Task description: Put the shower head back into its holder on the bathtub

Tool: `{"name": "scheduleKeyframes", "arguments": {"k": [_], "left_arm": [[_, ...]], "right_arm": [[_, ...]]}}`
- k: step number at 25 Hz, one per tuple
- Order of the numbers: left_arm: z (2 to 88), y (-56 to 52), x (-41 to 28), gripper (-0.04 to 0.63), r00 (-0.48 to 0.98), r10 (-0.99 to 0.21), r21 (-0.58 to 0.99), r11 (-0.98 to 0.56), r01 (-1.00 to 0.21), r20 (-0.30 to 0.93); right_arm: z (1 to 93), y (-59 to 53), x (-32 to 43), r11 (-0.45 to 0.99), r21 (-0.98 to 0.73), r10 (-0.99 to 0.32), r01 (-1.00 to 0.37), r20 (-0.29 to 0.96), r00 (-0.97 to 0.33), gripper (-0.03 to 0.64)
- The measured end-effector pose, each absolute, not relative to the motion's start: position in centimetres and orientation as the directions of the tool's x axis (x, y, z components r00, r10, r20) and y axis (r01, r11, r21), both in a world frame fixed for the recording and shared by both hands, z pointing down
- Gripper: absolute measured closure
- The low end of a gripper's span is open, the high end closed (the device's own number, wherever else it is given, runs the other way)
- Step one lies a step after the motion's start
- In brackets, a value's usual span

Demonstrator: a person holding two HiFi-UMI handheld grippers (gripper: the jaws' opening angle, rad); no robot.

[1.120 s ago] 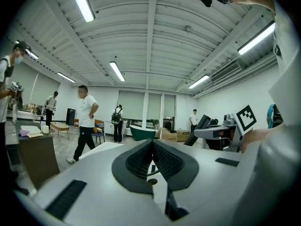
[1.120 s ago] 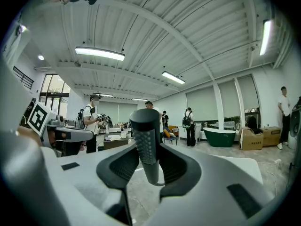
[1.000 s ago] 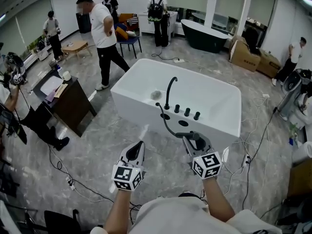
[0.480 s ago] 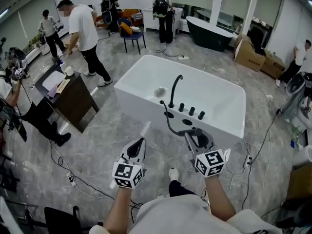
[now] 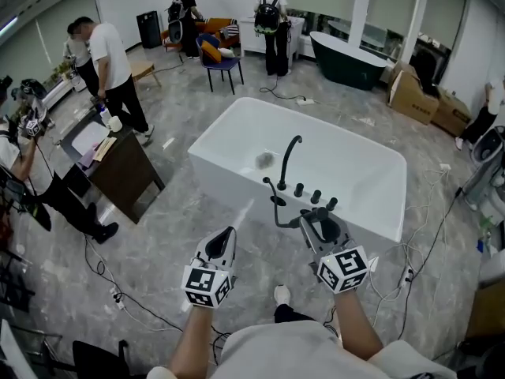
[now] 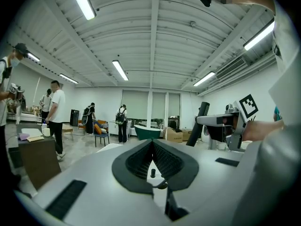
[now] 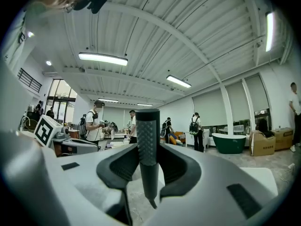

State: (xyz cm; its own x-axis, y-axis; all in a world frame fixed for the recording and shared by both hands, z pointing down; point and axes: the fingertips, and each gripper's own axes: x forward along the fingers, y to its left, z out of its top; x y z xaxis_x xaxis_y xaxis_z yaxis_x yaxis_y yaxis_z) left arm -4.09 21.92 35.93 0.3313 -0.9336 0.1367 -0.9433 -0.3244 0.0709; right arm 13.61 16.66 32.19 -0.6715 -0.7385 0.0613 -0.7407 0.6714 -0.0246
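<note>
While the shower head [image 7: 147, 121] is clamped in the right gripper [image 7: 148, 147] rather than seated, the task is under way but not done. In the head view that gripper hangs just short of the near rim of the white bathtub [image 5: 225, 172], and the black hose [image 5: 276, 214] loops from it back to the tub's deck. On that deck stand the curved black faucet spout [image 5: 288, 155] and a row of black knobs [image 5: 315, 197]. A small dark fitting [image 5: 278, 201] beside the hose's root is probably the holder, though it is too small to tell for sure. By my reading what remains is to carry the head over the deck, line it up with the holder, lower it in and let go. In the left gripper view, the left gripper [image 6: 152, 145] has its ribbed pads closed against each other with nothing between them — it plays no part in the hold, and the right gripper with its black rod shows off to the side. In the right gripper view the jaws press on both sides of a slim black stick-type handset standing upright across them: a knurled upper section with a flat top, then a smooth stem that narrows to a thin tail below the pads.
</note>
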Motion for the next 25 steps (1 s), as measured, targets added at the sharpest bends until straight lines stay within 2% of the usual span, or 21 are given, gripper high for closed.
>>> {"name": "scheduleKeyframes", "arguments": {"k": [25], "left_arm": [[35.0,8.5,-5.8,0.585,0.202,-0.969,0.042,-0.198,-0.979,0.145]], "right_arm": [[26.3,1.7,9.9,0.799,0.021,-0.599,-0.601,-0.069,-0.798,0.472]]}}
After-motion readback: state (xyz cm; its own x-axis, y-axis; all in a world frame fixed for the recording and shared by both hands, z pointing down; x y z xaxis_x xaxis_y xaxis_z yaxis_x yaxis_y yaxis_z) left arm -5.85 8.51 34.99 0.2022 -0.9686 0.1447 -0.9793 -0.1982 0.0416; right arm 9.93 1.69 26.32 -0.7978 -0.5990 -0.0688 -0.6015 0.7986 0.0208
